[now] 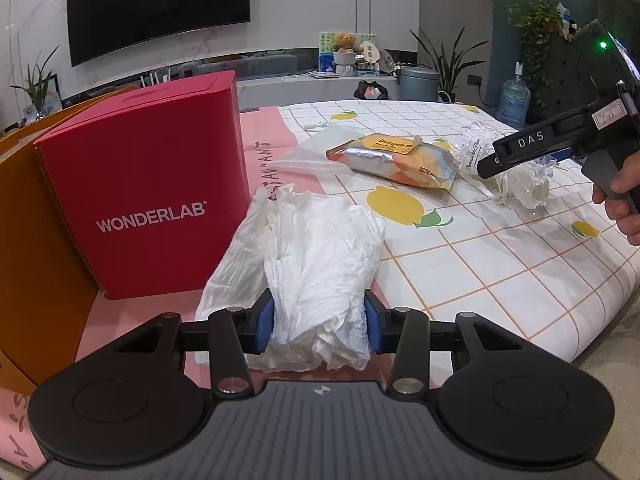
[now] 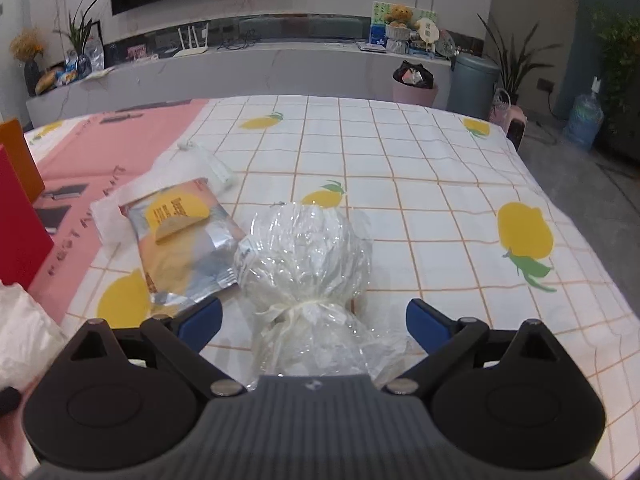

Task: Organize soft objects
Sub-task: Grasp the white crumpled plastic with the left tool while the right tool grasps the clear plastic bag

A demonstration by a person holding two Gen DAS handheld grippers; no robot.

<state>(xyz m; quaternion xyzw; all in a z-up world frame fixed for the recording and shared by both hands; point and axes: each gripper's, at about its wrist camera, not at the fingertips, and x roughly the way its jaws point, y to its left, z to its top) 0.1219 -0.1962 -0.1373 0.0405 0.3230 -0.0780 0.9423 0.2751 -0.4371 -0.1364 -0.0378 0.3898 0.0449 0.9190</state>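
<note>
A crumpled white plastic bundle (image 1: 320, 248) lies on the tablecloth next to a red box (image 1: 148, 208). My left gripper (image 1: 319, 322) is shut on its near end, both blue pads pressing into it. A clear cellophane bag (image 2: 304, 248) tied with a pale string lies between the fingers of my right gripper (image 2: 314, 320), which stands wide open, its pads apart from the bag. The left wrist view shows that bag (image 1: 524, 188) below the right gripper (image 1: 490, 164), which a hand holds. An orange and silver wipes pack (image 2: 184, 240) lies just left of the bag.
The red box reads WONDERLAB, and an orange box (image 1: 36, 240) stands behind it at the left. A flat white bag (image 1: 304, 152) lies under the wipes pack (image 1: 396, 156). The lemon-print cloth (image 2: 440, 200) covers the table to its right and far edges.
</note>
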